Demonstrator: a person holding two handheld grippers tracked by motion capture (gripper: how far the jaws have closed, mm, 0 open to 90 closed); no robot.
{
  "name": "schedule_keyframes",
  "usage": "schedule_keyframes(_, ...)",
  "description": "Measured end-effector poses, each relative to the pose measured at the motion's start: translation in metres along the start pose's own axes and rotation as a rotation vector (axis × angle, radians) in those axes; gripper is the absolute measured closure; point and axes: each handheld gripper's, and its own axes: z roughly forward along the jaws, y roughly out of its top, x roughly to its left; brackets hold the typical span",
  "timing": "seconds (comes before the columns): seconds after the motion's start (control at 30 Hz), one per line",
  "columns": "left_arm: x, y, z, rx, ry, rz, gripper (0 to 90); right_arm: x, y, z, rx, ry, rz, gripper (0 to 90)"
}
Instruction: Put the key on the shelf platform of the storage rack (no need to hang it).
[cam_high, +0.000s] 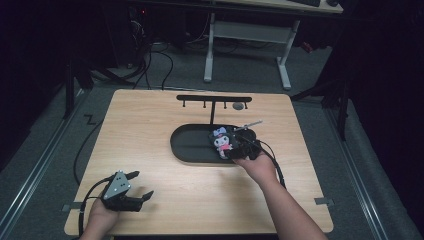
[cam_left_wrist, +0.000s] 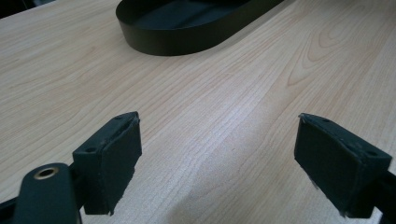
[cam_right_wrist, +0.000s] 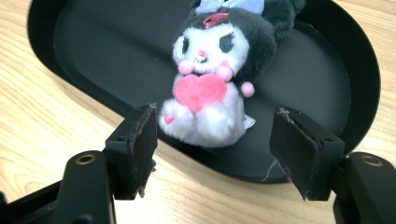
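Nearest the person, by the front left corner of the worktop, the left gripper sits low over bare wood with its jaws spread wide and nothing between them; in its own view the pads frame only grain, with the end of the black tray farther off. Toward the middle of the worktop, right of centre, the right gripper reaches to the near rim of the tray at its right end. Its jaws stand well apart on either side of the plush toy, just short of it, gripping nothing. The toy lies on its back inside the tray's right end, feet toward the near rim, pink heart on its chest. It looks light, soft and squashy, so it should give under the pads and not slip; a hold across the body at the heart or lower belly seems the safest. Beyond the tray, near the far edge, stands a black hook rack
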Motion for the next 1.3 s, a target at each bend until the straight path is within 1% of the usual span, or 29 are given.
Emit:
schedule_keyframes(0.07, -0.001, 0.001, 0.0, -0.001, 0.001, 0.0, 15.6, -0.001, -0.01, -0.002, -0.023, -0.007, -0.002, 33.7)
schedule_keyframes(0.13, -0.001, 0.001, 0.0, 0.003, -0.001, 0.004, 15.6, -0.002, -0.016, -0.003, -0.037, -0.01, -0.008, 33.9)
schedule_keyframes(0.2, -0.002, 0.001, 0.0, 0.001, 0.0, 0.005, 15.5, -0.003, -0.019, -0.004, -0.038, -0.01, -0.008, 33.9)
schedule_keyframes(0.23, -0.002, 0.001, 0.0, 0.001, 0.0, 0.002, 15.5, -0.004, -0.025, -0.006, -0.053, -0.02, -0.008, 33.3)
schedule_keyframes(0.37, -0.002, 0.001, 0.0, 0.005, -0.002, 0.002, 15.5, -0.007, -0.038, -0.012, -0.1, -0.022, -0.003, 32.3)
schedule_keyframes(0.43, -0.002, 0.001, 0.0, 0.005, -0.002, 0.0, 15.5, -0.008, -0.042, -0.013, -0.11, -0.021, 0.002, 32.2)
schedule_keyframes(0.47, -0.002, 0.001, -0.001, 0.005, -0.002, 0.0, 15.5, -0.011, -0.05, -0.017, -0.145, -0.025, -0.001, 31.9)
schedule_keyframes(0.5, -0.002, 0.001, -0.001, 0.005, -0.002, -0.001, 15.5, -0.011, -0.05, -0.017, -0.145, -0.025, -0.001, 31.9)
schedule_keyframes(0.53, -0.002, 0.001, 0.0, 0.002, -0.001, -0.001, 15.5, -0.013, -0.057, -0.02, -0.172, -0.036, -0.004, 31.2)
schedule_keyframes(0.57, -0.002, 0.001, 0.0, 0.002, -0.002, -0.002, 15.5, -0.015, -0.062, -0.022, -0.196, -0.037, -0.004, 30.7)
schedule_keyframes(0.7, -0.003, 0.002, 0.0, 0.0, 0.001, 0.001, 15.5, -0.018, -0.076, -0.027, -0.241, -0.033, -0.013, 29.4)
schedule_keyframes(0.73, -0.003, 0.002, 0.0, 0.0, 0.001, 0.001, 15.5, -0.018, -0.076, -0.027, -0.241, -0.033, -0.013, 29.4)
schedule_keyframes(0.77, -0.002, 0.002, 0.0, -0.002, -0.001, -0.005, 15.5, -0.02, -0.083, -0.027, -0.254, -0.01, 0.003, 25.9)
schedule_keyframes(0.8, -0.002, 0.002, 0.0, 0.0, -0.002, -0.005, 15.5, -0.021, -0.087, -0.026, -0.257, -0.001, 0.007, 24.4)
schedule_keyframes(0.83, -0.002, 0.002, 0.0, 0.0, -0.002, -0.005, 15.5, -0.021, -0.087, -0.026, -0.257, -0.001, 0.007, 24.4)
schedule_keyframes(0.87, -0.002, 0.002, 0.0, 0.0, -0.001, -0.005, 15.5, -0.022, -0.091, -0.026, -0.258, 0.0, 0.012, 23.4)
schedule_keyframes(0.9, -0.002, 0.002, 0.0, 0.002, 0.0, -0.005, 15.5, -0.023, -0.099, -0.027, -0.273, -0.004, 0.008, 21.9)
schedule_keyframes(0.93, -0.002, 0.002, 0.0, 0.002, 0.0, -0.005, 15.5, -0.023, -0.099, -0.027, -0.273, -0.004, 0.008, 21.9)
schedule_keyframes(0.97, -0.002, 0.002, 0.0, 0.003, 0.002, -0.003, 15.5, -0.024, -0.109, -0.028, -0.295, -0.009, 0.0, 20.7)
schedule_keyframes(1.0, -0.003, 0.002, 0.001, 0.004, 0.001, -0.004, 15.5, -0.024, -0.114, -0.03, -0.306, -0.008, 0.003, 20.5)
schedule_keyframes(1.03, -0.003, 0.002, 0.001, 0.004, 0.001, -0.004, 15.5, -0.024, -0.114, -0.03, -0.306, -0.008, 0.003, 20.5)
schedule_keyframes(1.07, -0.003, 0.002, 0.001, 0.007, -0.001, -0.004, 15.5, -0.025, -0.12, -0.031, -0.321, -0.004, 0.011, 20.5)
schedule_keyframes(1.1, -0.004, 0.002, 0.002, 0.006, -0.004, -0.006, 15.5, -0.025, -0.132, -0.034, -0.355, 0.003, 0.021, 20.4)
schedule_keyframes(1.13, -0.004, 0.002, 0.002, 0.005, -0.008, -0.007, 15.5, -0.026, -0.136, -0.035, -0.365, 0.004, 0.02, 20.3)
schedule_keyframes(1.17, -0.004, 0.002, 0.002, 0.005, -0.008, -0.007, 15.5, -0.026, -0.136, -0.035, -0.365, 0.004, 0.02, 20.3)
schedule_keyframes(1.2, -0.005, 0.002, 0.002, 0.0, -0.011, -0.011, 15.5, -0.025, -0.147, -0.038, -0.389, -0.004, 0.015, 19.4)
schedule_keyframes(1.23, -0.005, 0.001, 0.001, -0.006, -0.012, -0.016, 15.5, -0.024, -0.154, -0.04, -0.404, -0.009, 0.013, 18.6)
schedule_keyframes(1.27, -0.005, 0.001, 0.001, -0.006, -0.012, -0.016, 15.5, -0.024, -0.154, -0.04, -0.404, -0.009, 0.013, 18.6)
schedule_keyframes(1.3, -0.004, 0.001, 0.0, -0.025, -0.015, -0.034, 15.5, -0.02, -0.174, -0.045, -0.476, -0.041, -0.006, 18.7)
